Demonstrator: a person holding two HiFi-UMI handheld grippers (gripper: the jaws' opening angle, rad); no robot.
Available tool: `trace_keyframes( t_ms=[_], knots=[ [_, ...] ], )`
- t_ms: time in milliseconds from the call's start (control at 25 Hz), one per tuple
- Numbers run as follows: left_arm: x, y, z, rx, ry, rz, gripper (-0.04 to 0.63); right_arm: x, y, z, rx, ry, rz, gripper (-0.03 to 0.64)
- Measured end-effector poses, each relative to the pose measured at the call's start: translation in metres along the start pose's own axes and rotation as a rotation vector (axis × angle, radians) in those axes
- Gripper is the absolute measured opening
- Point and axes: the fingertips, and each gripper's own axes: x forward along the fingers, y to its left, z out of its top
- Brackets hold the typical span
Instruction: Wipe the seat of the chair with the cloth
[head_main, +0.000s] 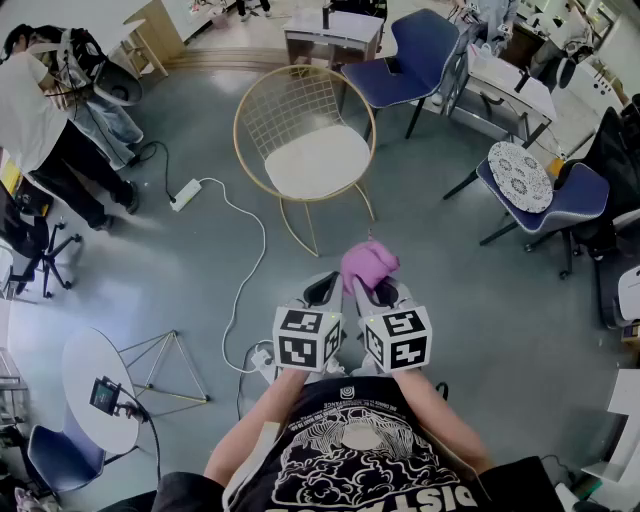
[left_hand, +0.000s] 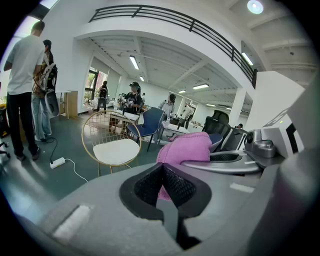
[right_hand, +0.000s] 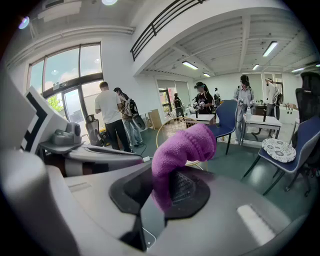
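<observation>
Just below the middle of the head view, we see the pink cloth (head_main: 368, 264) bunched in a soft lump, held in the air over the grey floor (head_main: 480, 320). It sits at the tip of the right gripper (head_main: 375, 291). In the right gripper view, the dark ribbed pads pinch its lower end while the rest rises and flops over toward the right of the frame.

The left gripper (head_main: 322, 290) lies just beside the right one, on its left. Its jaws are pressed together with nothing between them. In the left gripper view, the cloth shows only beyond their tips.

Each gripper carries its marker cube (head_main: 307, 338) near the lower middle of the frame. Our forearms run down from the cubes to the bottom edge.

Above the cloth in the head view, and clearly apart from it, stands the chair (head_main: 262, 112), a round gold wire shell on thin gold legs. Its white seat (head_main: 318, 160) faces us.

Further out, a white power strip (head_main: 185, 193) lies on the floor to the left of the chair. A white cable (head_main: 250, 250) curves down from it toward the bottom of the frame.

At the top, right of centre, we see a blue chair (head_main: 410, 60). At the right edge another blue chair holds a patterned round cushion (head_main: 520, 177).

A round white table (head_main: 85, 372) sits in the lower left corner. A person (head_main: 40, 120) in a white shirt and dark trousers stands in the upper left.
</observation>
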Motion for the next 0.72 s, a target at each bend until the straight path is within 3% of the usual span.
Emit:
trace_keyframes(
  t_ms=[720],
  knots=[
    [0.013,0.013,0.006,-0.010,0.011,-0.051,-0.005,0.017,-0.003,0.012,0.007,-0.004,-0.035,0.061]
  ],
)
